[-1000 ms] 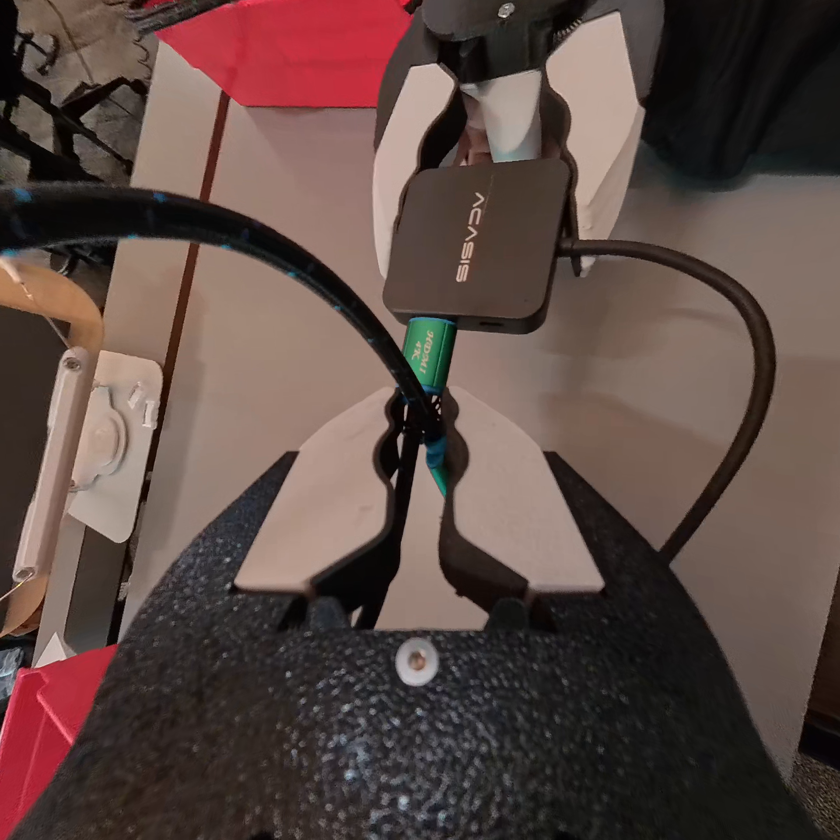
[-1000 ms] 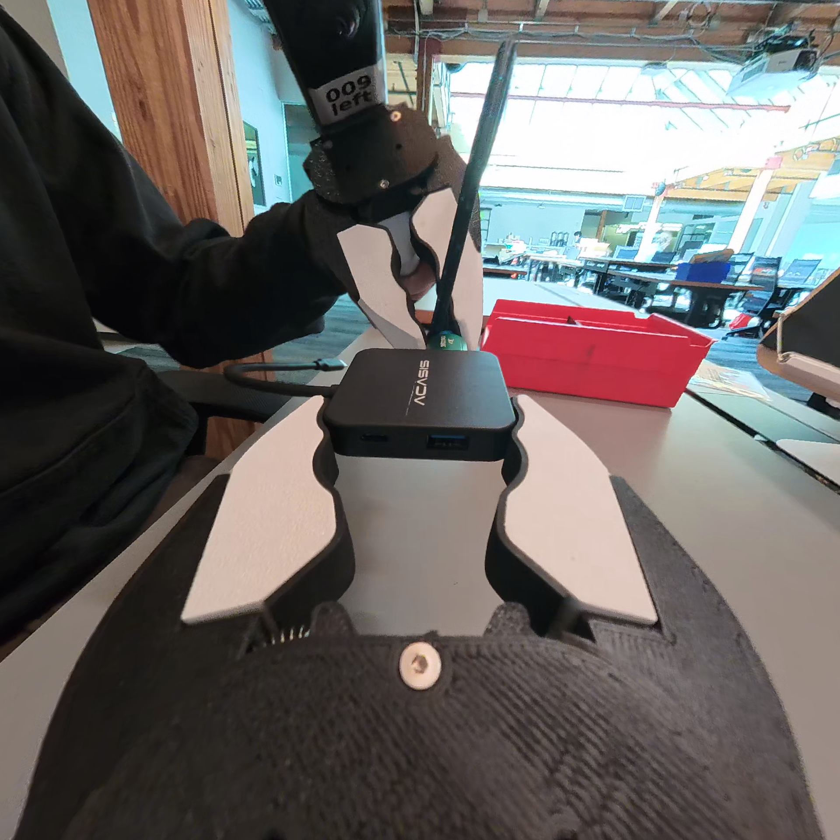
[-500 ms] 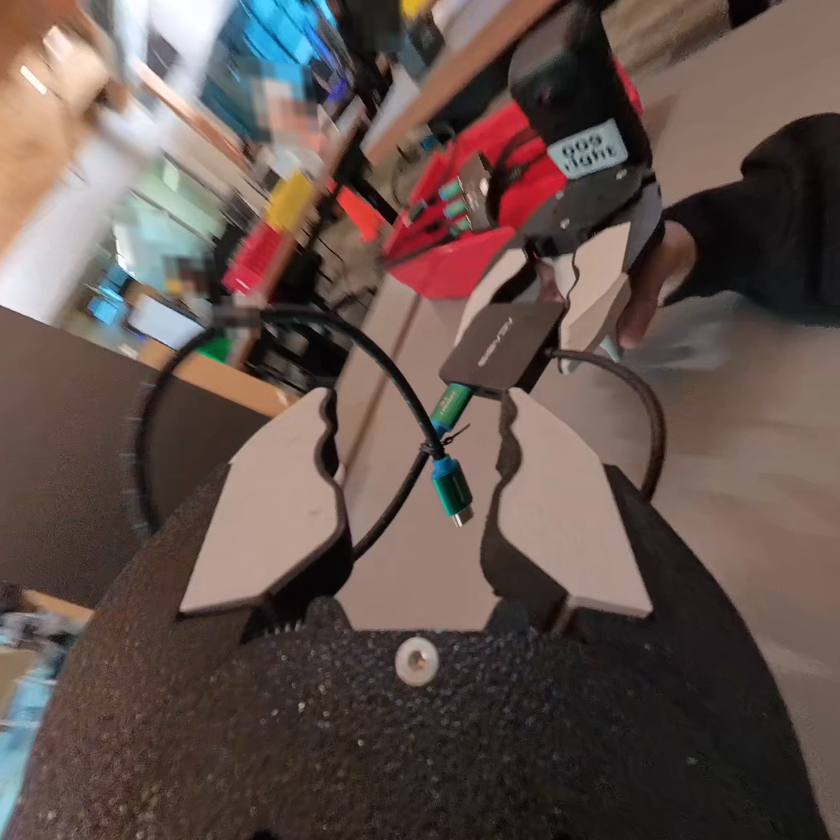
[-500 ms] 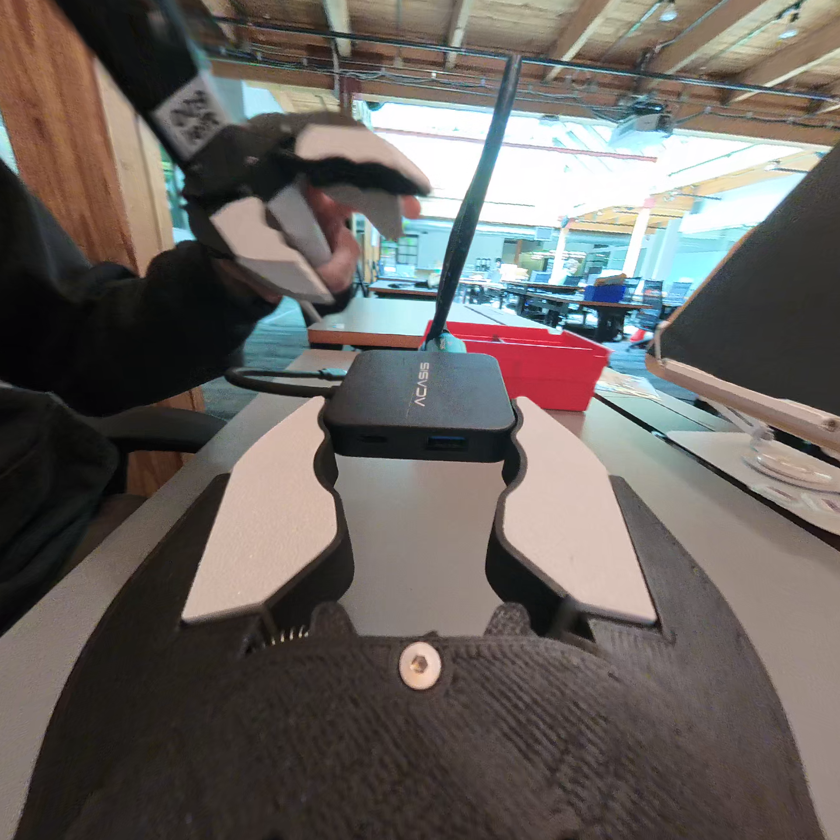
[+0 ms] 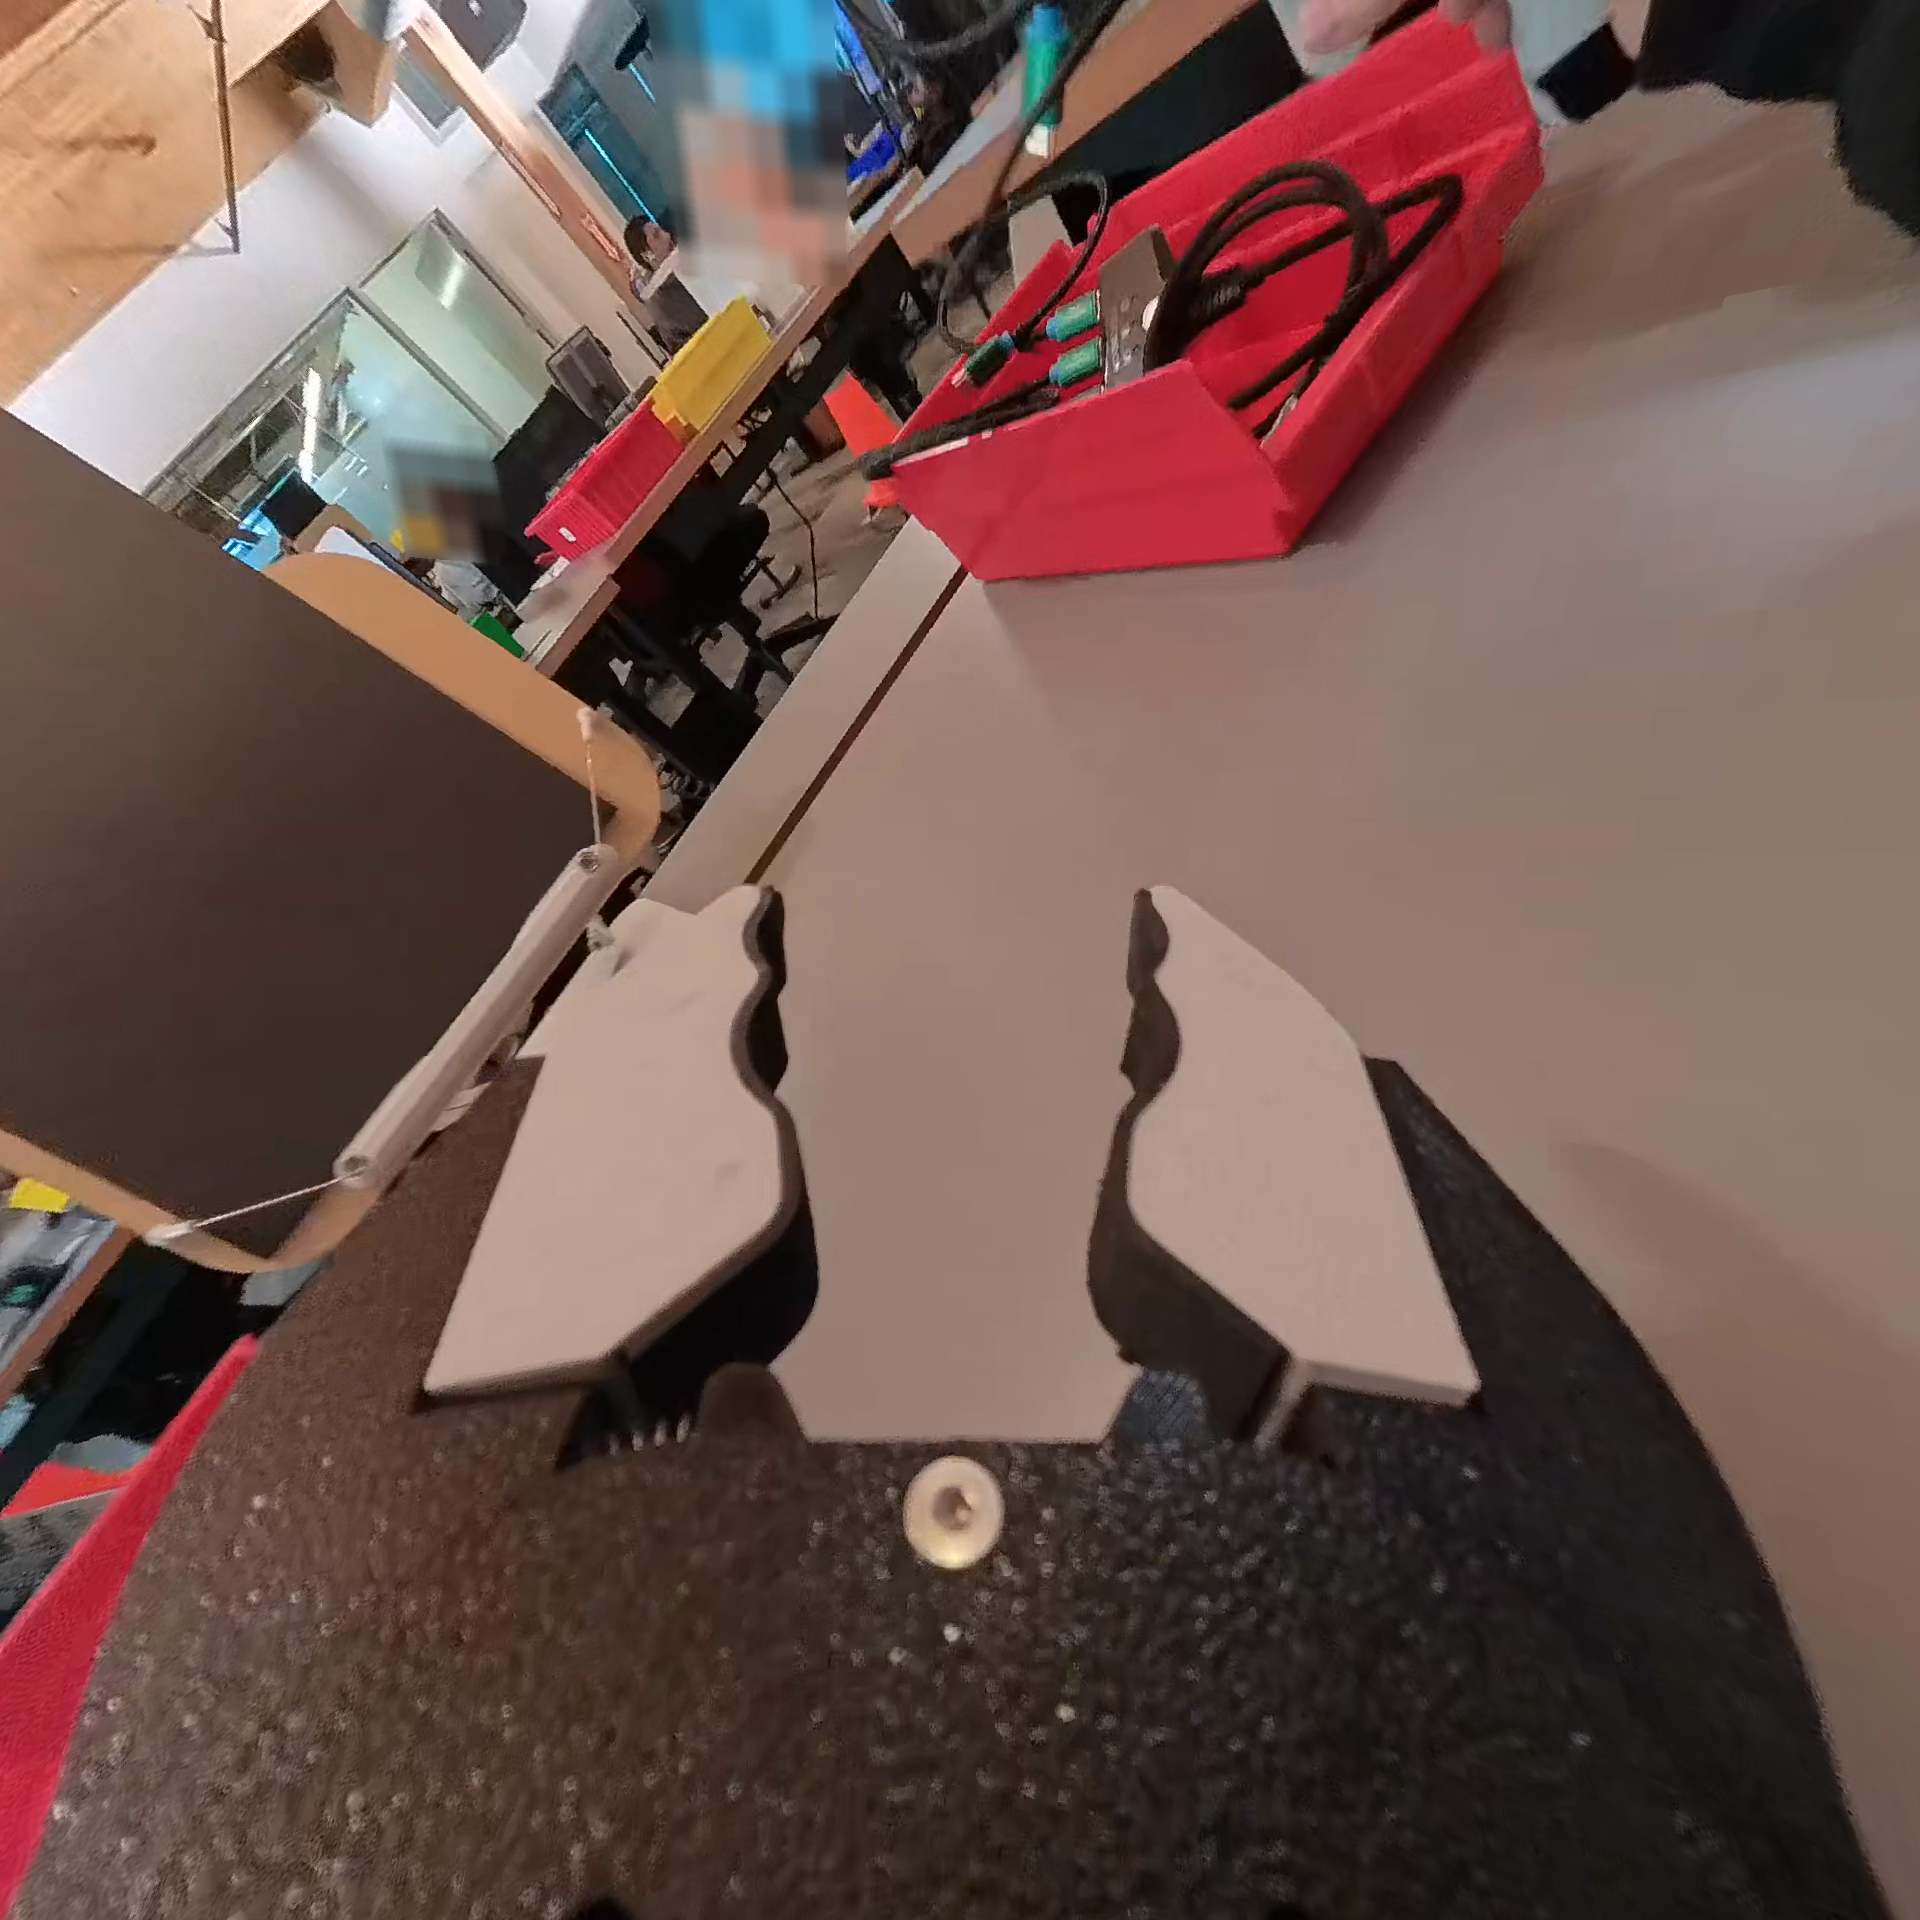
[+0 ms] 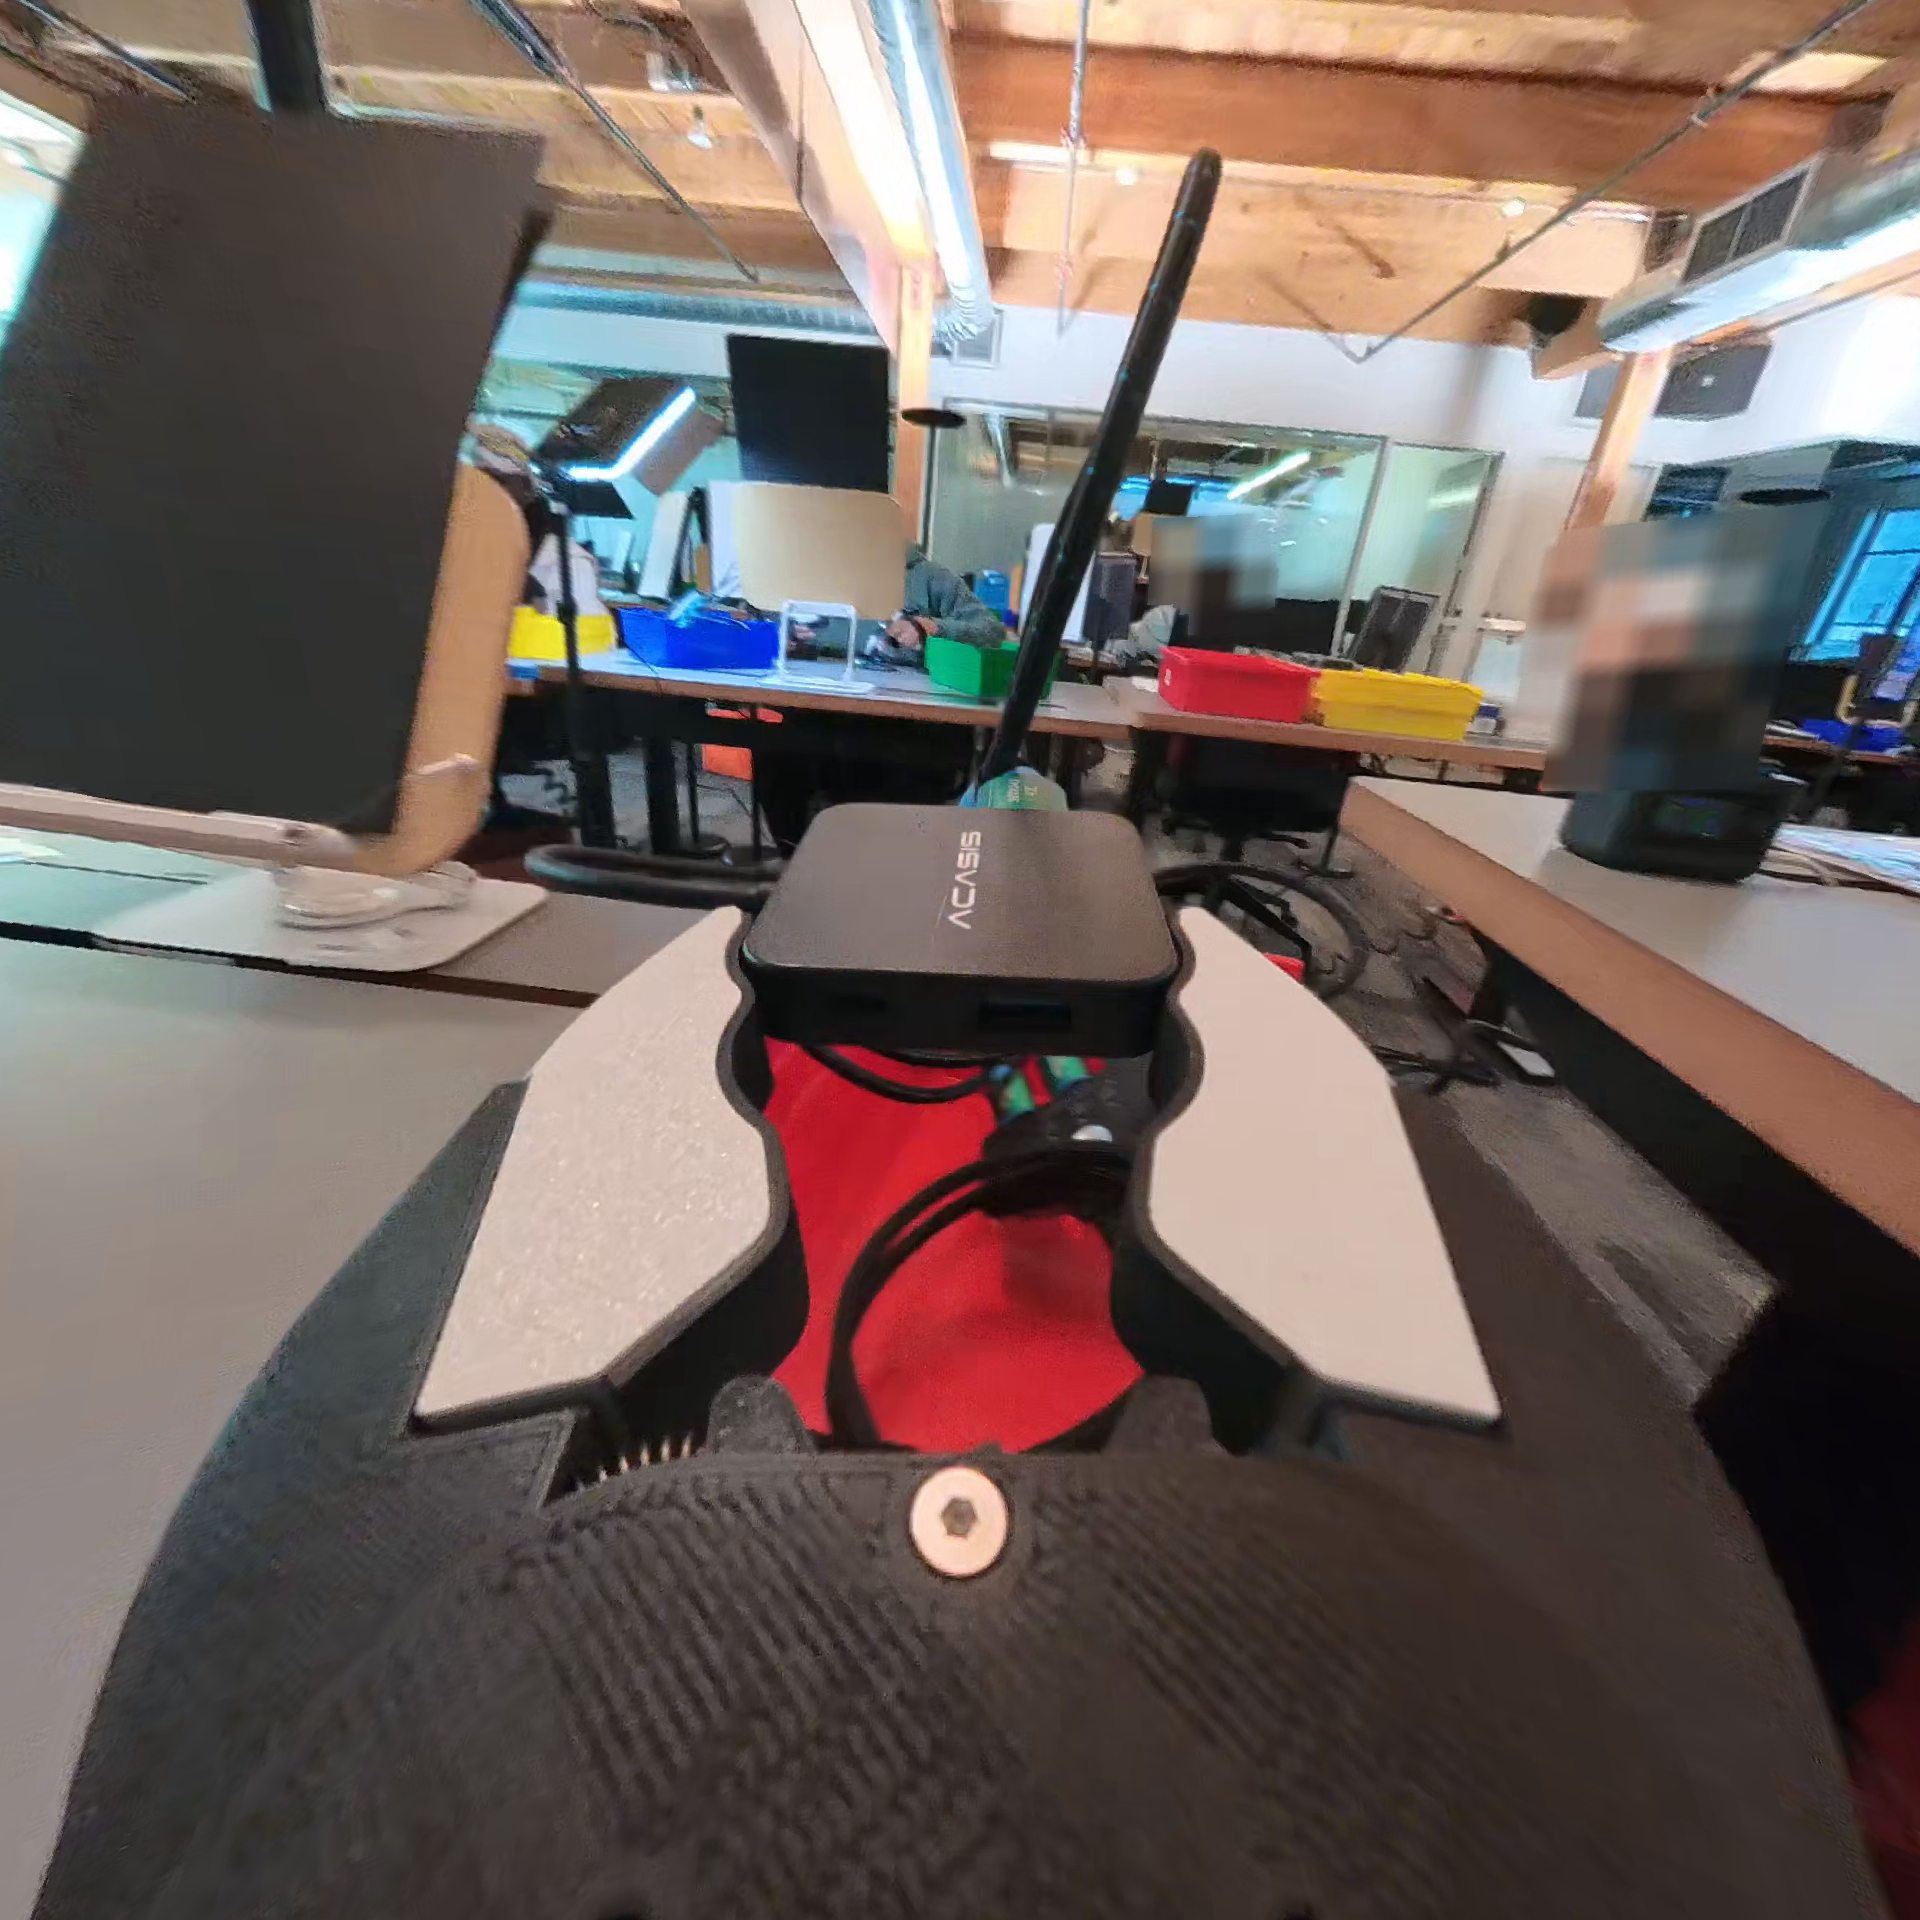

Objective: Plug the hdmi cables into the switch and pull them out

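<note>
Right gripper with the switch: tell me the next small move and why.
Probably lower the switch into the red bin and open the right gripper. It hangs above the bin's coiled cables, the green-plugged cable is still in its far side, and the left gripper is open and empty over the table.

Left wrist view skims the table (image 5: 1351, 831) toward the red bin (image 5: 1091, 499); right looks down into it (image 6: 935, 1299).
</note>
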Motion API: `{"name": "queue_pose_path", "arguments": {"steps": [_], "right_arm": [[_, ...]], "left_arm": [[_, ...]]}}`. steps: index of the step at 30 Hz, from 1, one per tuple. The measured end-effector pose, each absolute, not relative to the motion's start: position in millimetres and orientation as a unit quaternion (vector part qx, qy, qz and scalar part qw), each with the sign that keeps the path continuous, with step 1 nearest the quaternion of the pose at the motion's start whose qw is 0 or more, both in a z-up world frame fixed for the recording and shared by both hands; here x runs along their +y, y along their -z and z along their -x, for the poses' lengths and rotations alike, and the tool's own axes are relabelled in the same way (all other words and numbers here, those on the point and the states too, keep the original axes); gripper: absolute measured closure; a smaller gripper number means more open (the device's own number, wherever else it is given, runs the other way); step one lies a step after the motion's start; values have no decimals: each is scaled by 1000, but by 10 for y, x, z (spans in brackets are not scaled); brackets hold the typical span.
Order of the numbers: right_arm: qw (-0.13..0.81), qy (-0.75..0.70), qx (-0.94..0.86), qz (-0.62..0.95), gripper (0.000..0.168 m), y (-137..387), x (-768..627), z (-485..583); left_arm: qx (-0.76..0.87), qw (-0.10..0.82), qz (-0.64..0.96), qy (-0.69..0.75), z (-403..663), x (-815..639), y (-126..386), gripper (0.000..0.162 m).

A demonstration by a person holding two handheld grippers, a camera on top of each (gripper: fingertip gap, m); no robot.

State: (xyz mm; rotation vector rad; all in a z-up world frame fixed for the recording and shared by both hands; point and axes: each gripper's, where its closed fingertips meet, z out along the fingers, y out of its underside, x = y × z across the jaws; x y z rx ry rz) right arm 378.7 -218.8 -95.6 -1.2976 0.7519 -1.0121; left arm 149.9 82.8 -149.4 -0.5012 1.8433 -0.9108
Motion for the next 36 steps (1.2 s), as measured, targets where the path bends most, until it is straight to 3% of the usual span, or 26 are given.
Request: {"name": "queue_pose_path", "arguments": {"steps": [4, 7, 9, 10, 16, 22, 26, 36], "right_arm": [[563, 470, 358, 578, 96, 1113, -2363, -4083], [488, 423, 374, 666, 95, 1542, -2218, -4285], [458, 339, 374, 732, 79, 1822, -2048, -4246], [448, 325, 374, 744, 79, 1876, -2028, -4219], [416, 350, 384, 746, 55, 1777, -2267, -4012], [453, 328, 383, 735, 61, 1755, -2405, -3479], [454, 339, 399, 721, 67, 1856, -2521, -3239], [417, 418, 481, 648, 67, 1730, -3218, -3201]], "left_arm": [[756, 458, 215, 415, -1580, 653, 1593, 98], [765, 440, 218, 416, -1600, 575, 1678, 98], [774, 438, 213, 404, -1580, 570, 1736, 98], [778, 440, 209, 397, -1567, 584, 1762, 98], [780, 416, 222, 411, -1540, 608, 1816, 98], [766, 377, 259, 451, -1589, 520, 1873, 98], [778, 254, 302, 489, -1708, 135, 1940, 92], [795, 104, 375, 466, -3046, -978, 1321, 73]]}}
